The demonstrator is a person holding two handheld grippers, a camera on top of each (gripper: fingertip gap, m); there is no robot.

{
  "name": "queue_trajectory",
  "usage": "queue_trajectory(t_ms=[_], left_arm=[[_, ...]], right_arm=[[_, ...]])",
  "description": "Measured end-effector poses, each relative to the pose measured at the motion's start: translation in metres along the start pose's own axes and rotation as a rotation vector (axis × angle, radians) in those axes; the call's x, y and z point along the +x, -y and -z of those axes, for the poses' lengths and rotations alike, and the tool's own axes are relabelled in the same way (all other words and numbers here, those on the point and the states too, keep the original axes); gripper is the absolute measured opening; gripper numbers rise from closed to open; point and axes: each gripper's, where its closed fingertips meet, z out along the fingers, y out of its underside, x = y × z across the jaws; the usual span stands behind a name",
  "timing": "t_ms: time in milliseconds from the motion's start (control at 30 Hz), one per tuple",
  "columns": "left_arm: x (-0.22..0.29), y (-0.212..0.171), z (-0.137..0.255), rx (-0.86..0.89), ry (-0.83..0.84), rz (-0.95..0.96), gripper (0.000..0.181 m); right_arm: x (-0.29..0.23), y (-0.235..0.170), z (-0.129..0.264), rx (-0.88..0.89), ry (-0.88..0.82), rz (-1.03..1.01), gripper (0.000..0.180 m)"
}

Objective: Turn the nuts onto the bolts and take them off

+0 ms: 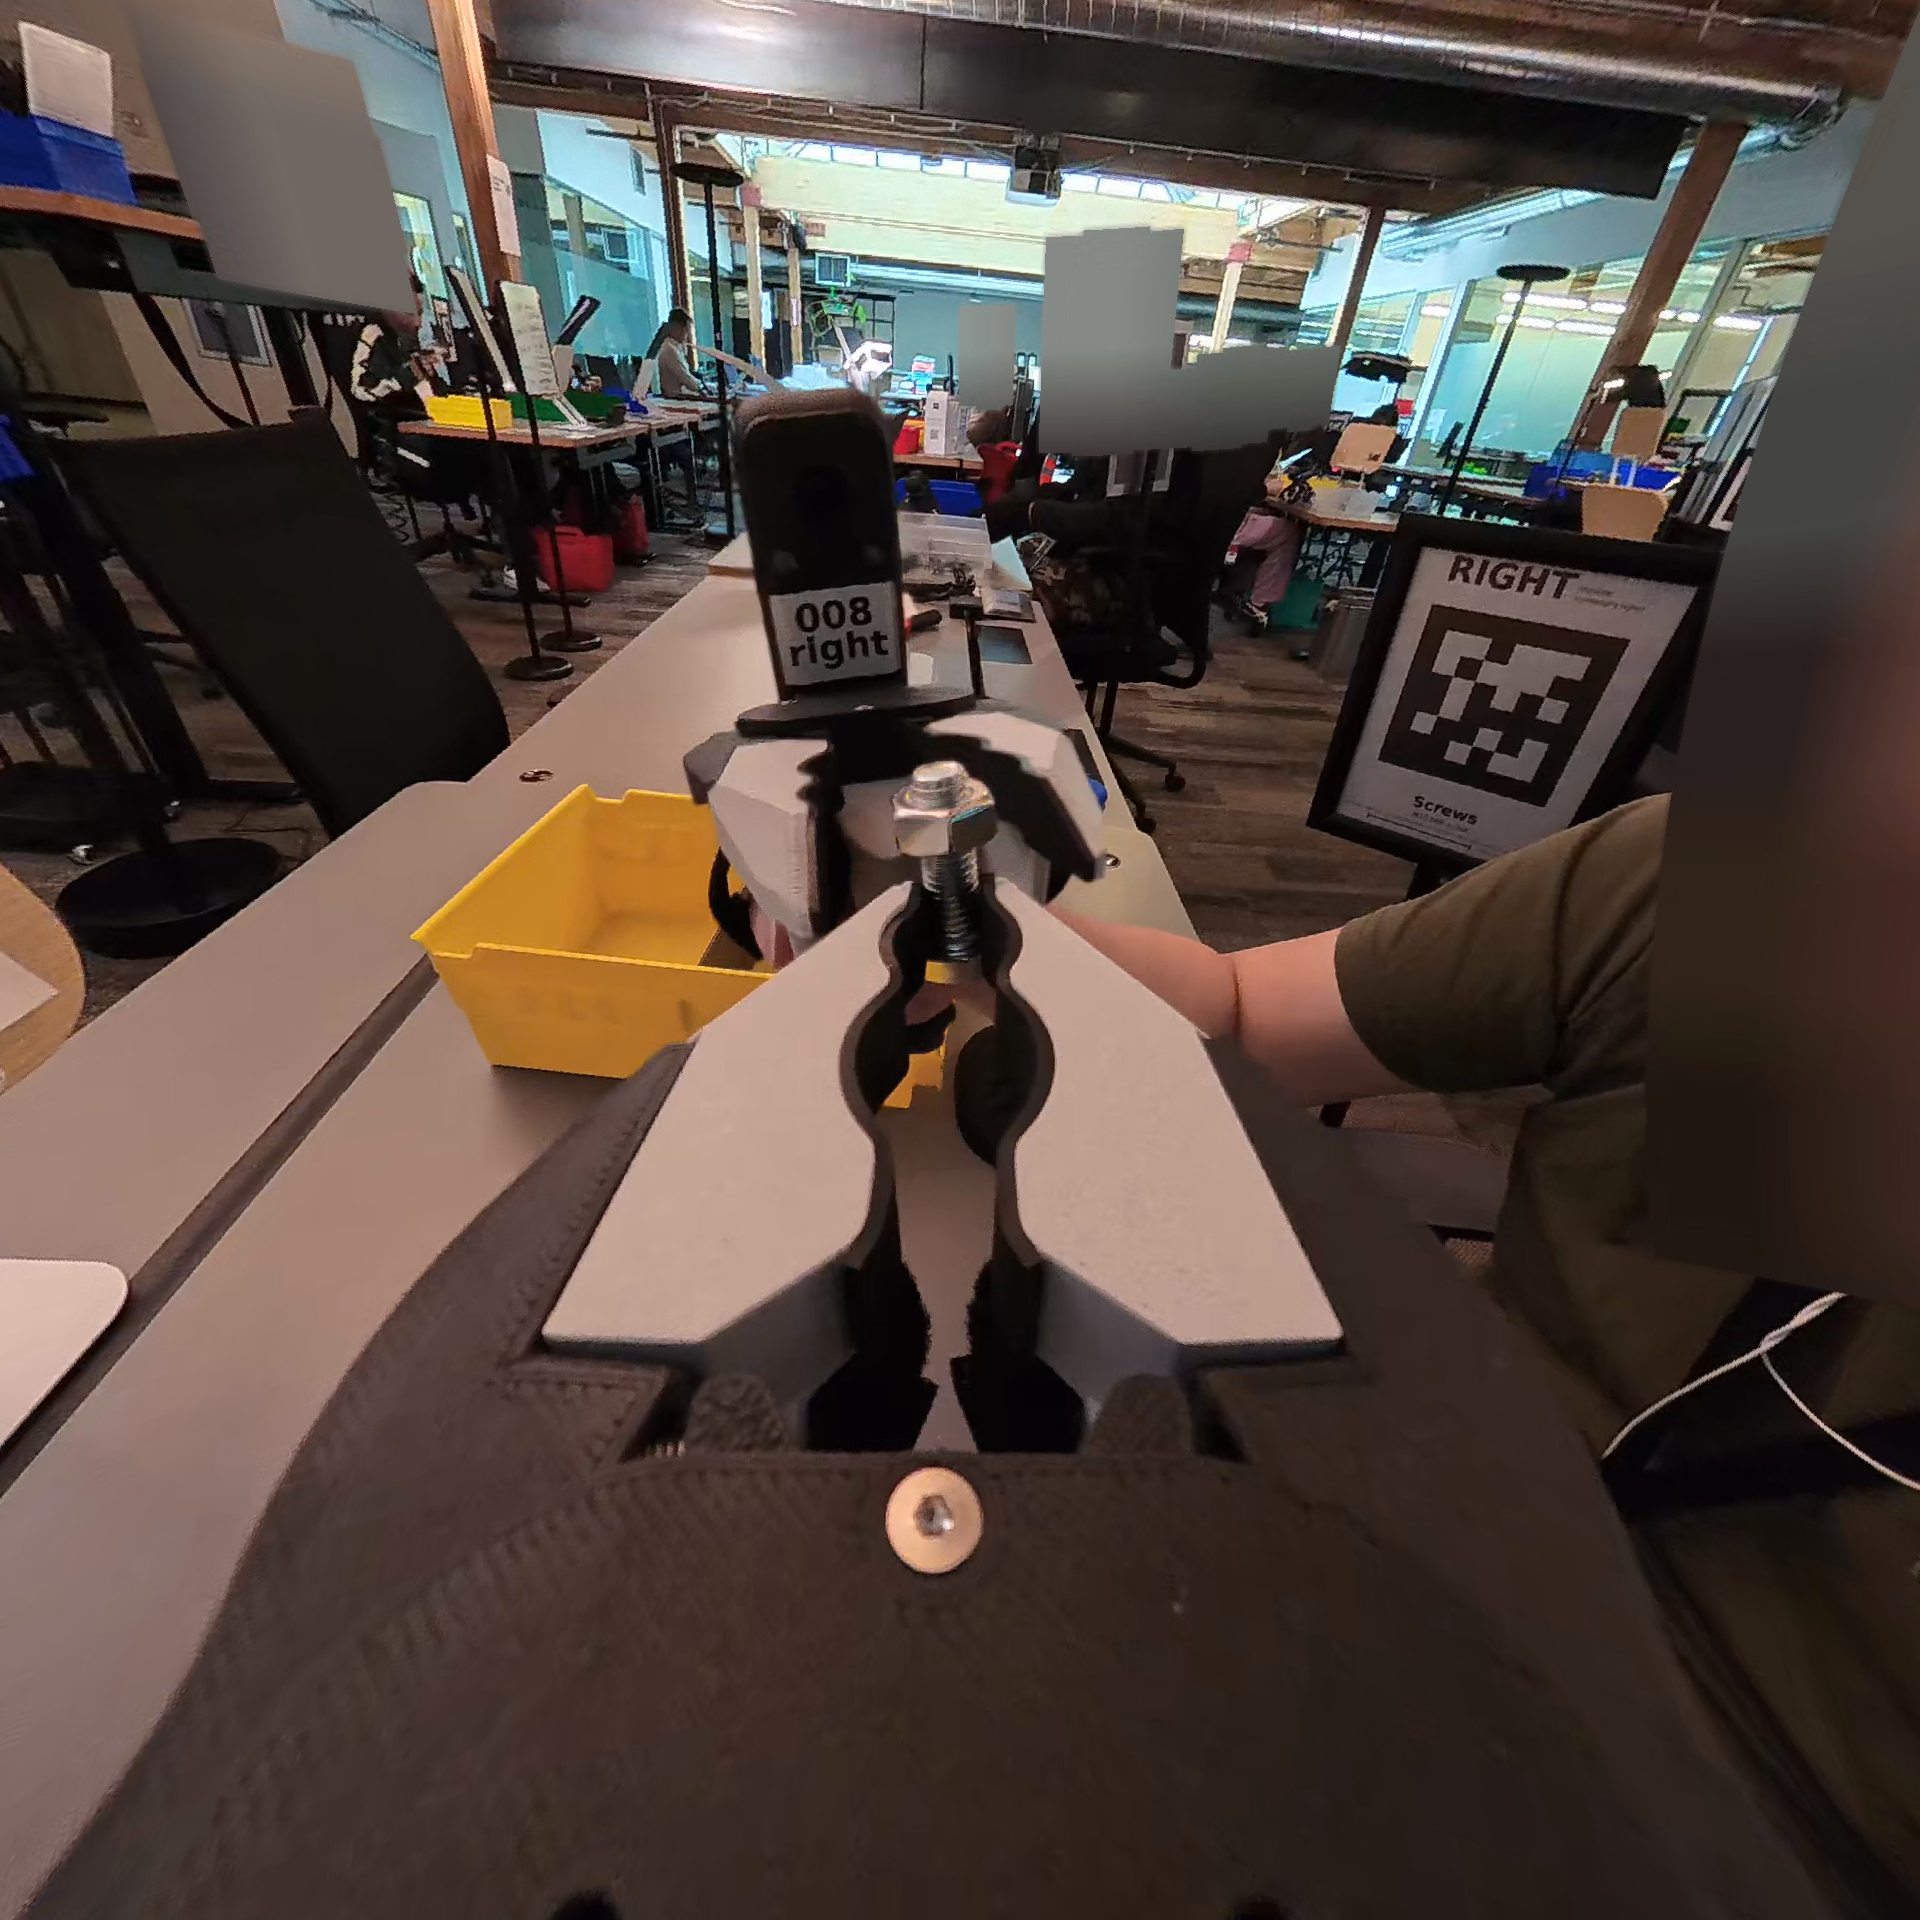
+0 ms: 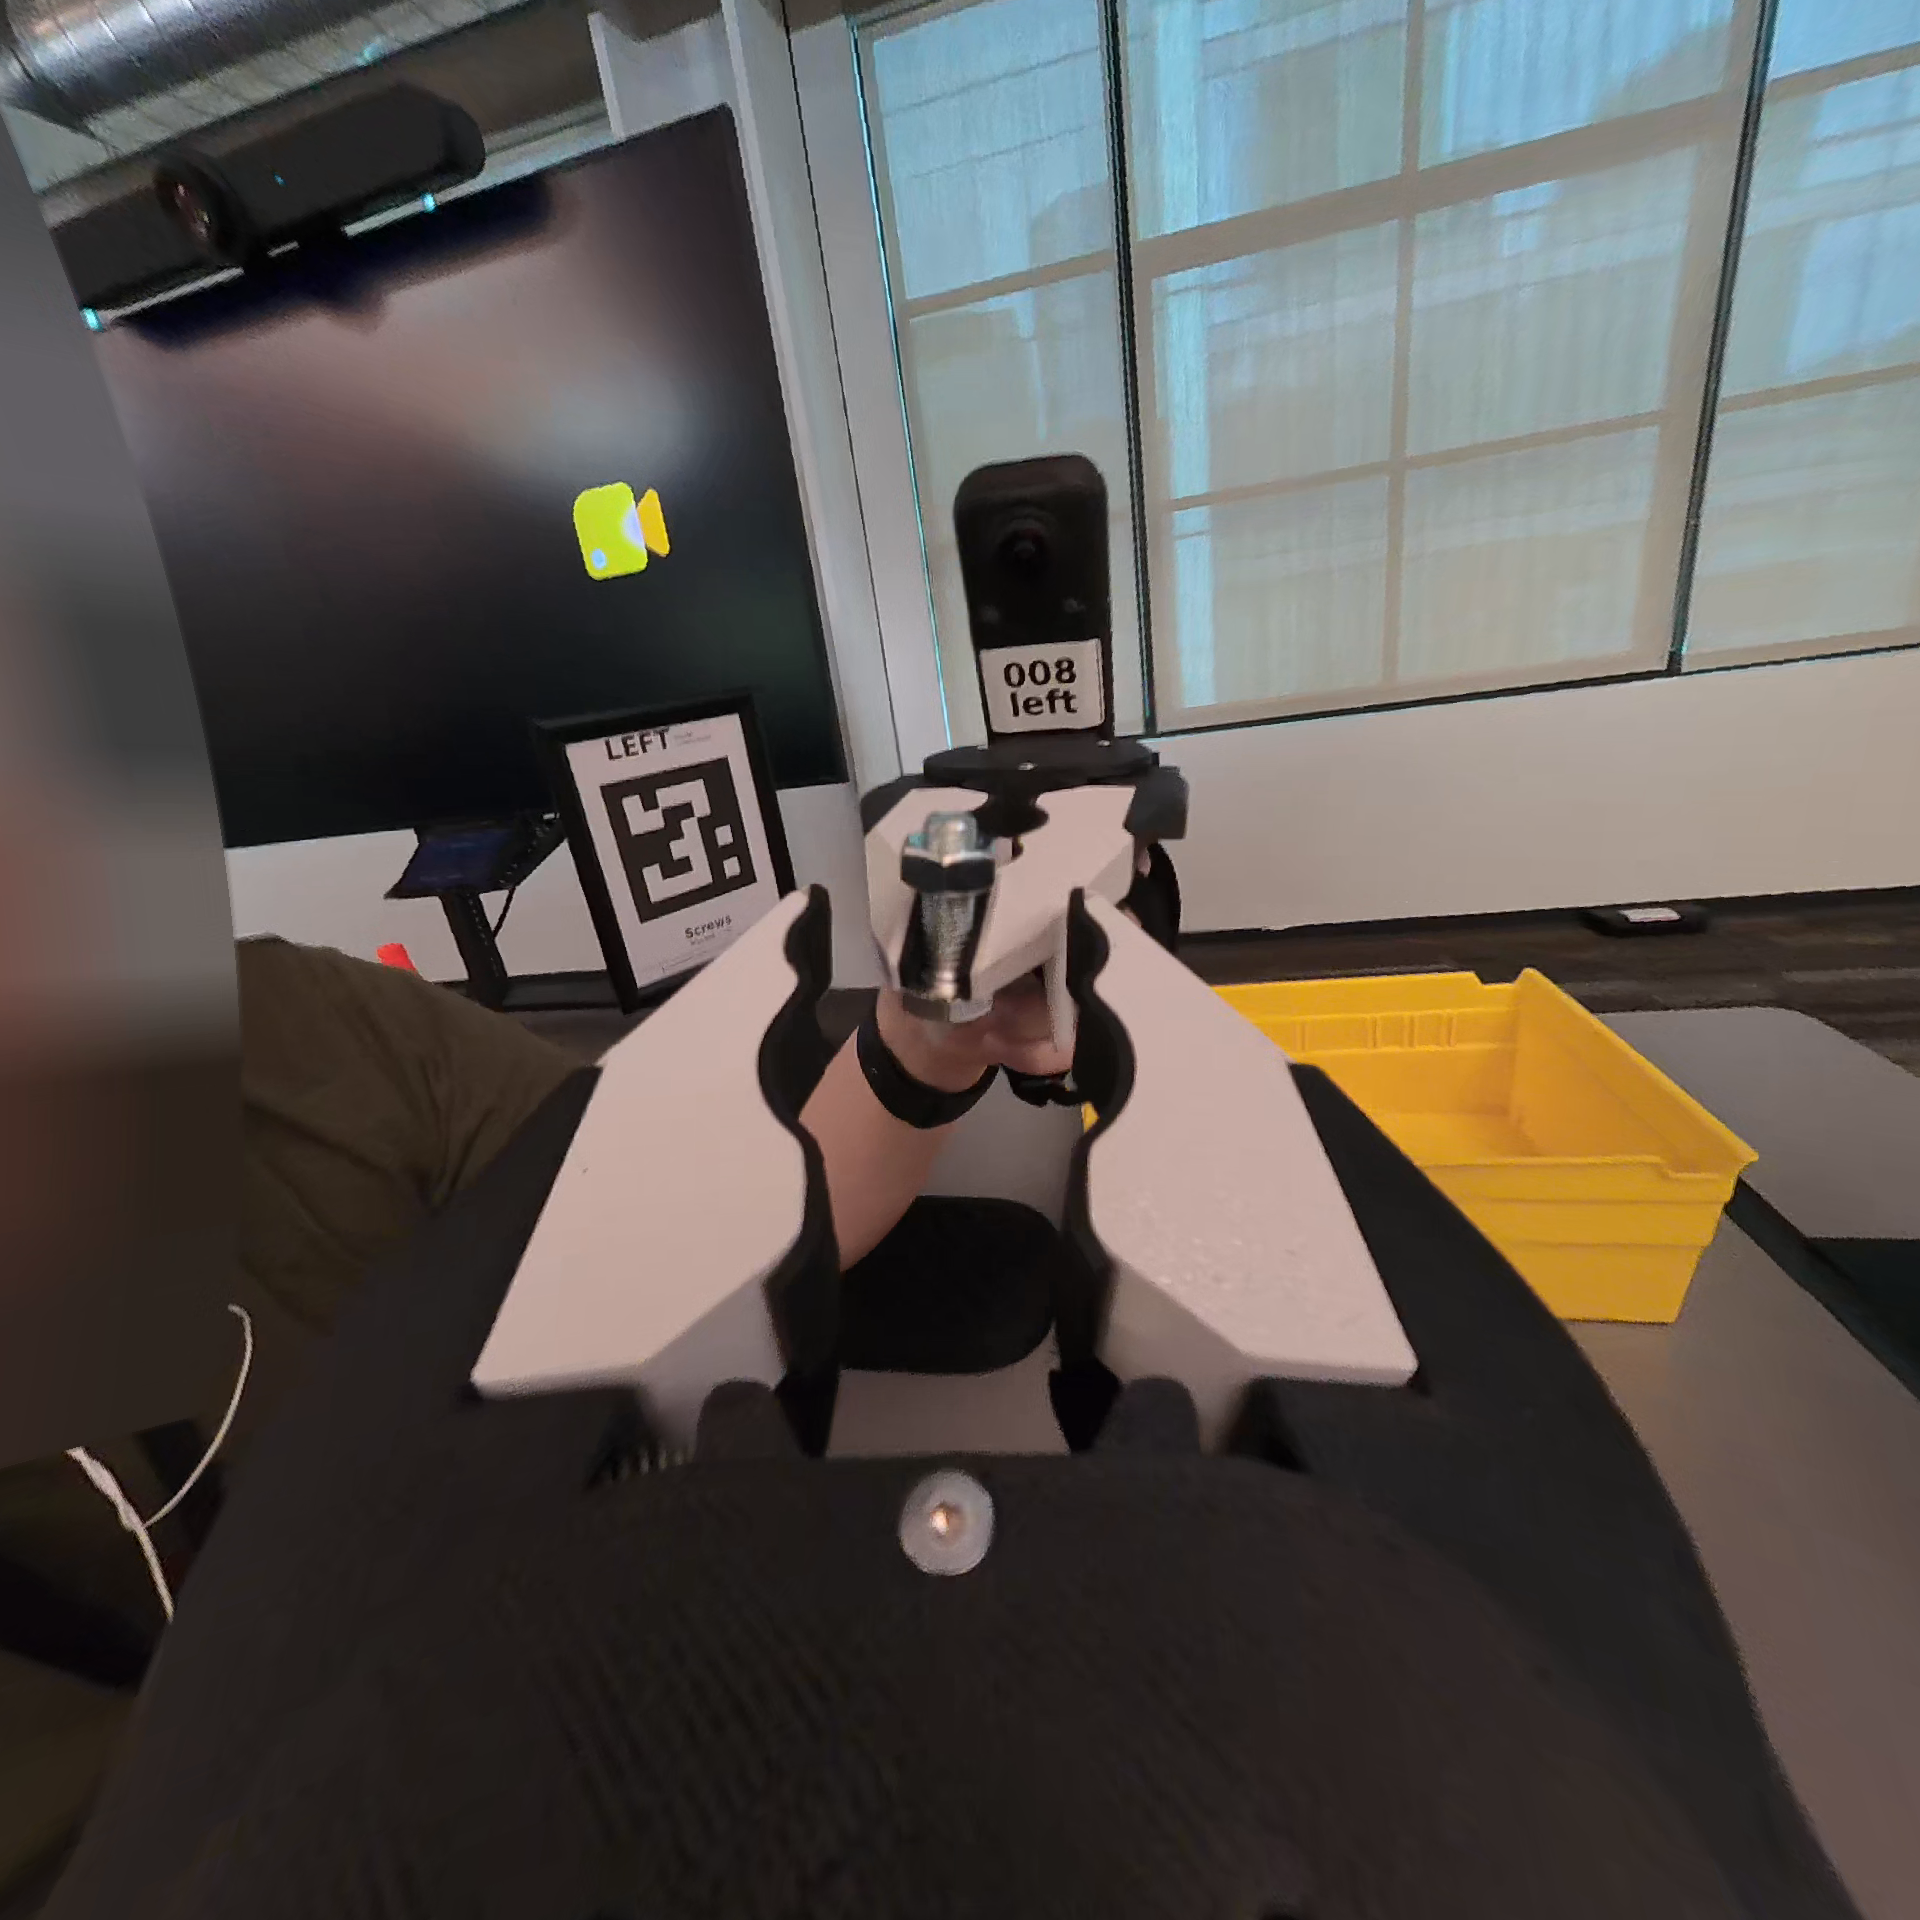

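A yellow bin (image 1: 582,935) sits on the grey surface (image 1: 208,1091), with a black chair (image 1: 281,613) and a framed marker sign (image 1: 1496,696) nearby.

Open-plan lab or workshop-style office.
Rows of workstations (image 1: 582,426) with seated people, parts bins (image 1: 468,410), exposed ceiling ducting (image 1: 1351,62) and timber posts (image 1: 462,156) are observed; framed marker signs (image 2: 675,842), a wall screen (image 2: 468,499) and a yellow bin (image 2: 1507,1132) on the tabletop (image 1: 208,1091) are noted.

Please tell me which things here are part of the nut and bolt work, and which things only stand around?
Part of the work:
- bolt, held upright by the left gripper
- nut near the bolt's top end
- right gripper, open around the bolt

Only standing around:
- yellow bin on the table
- framed marker sign
- black office chair
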Motion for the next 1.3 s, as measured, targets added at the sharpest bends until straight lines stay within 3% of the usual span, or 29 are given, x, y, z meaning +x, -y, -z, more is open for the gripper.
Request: queue_trajectory(t_ms=[133, 233, 400, 500, 667, 833, 967, 1100, 1300], left_arm=[[0.003, 0.000, -0.001, -0.011, 0.002, -0.020, 0.008], [0.009, 0.005, 0.002, 0.005, -0.012, -0.022, 0.008], [0.005, 0.002, 0.001, -0.019, 0.019, -0.032, 0.008], [0.009, 0.001, -0.003, -0.019, -0.011, -0.025, 0.007], [0.014, 0.004, -0.001, -0.012, -0.025, -0.027, 0.008], [0.011, 0.002, -0.003, -0.022, -0.005, -0.033, 0.008], [0.017, 0.003, -0.006, -0.017, -0.027, -0.035, 0.008], [0.019, 0.006, -0.002, -0.010, -0.023, -0.036, 0.008], [0.018, 0.003, -0.006, -0.021, -0.024, -0.037, 0.008]], right_arm=[[0.014, 0.009, 0.012, 0.047, -0.039, -0.052, 0.042], [0.042, 0.011, 0.029, 0.062, -0.173, -0.091, 0.033], [-0.002, 0.016, 0.009, 0.020, -0.047, 0.009, 0.044], [0.002, 0.010, 0.005, -0.020, -0.087, 0.035, 0.044], [0.023, 0.021, 0.024, 0.066, -0.126, -0.059, 0.040], [-0.009, 0.020, 0.007, 0.008, -0.046, 0.012, 0.048], [0.003, 0.016, 0.012, 0.006, -0.072, -0.011, 0.052], [0.015, 0.024, 0.023, 0.064, -0.101, -0.055, 0.045], [-0.007, 0.016, 0.004, -0.012, -0.069, 0.030, 0.047]])
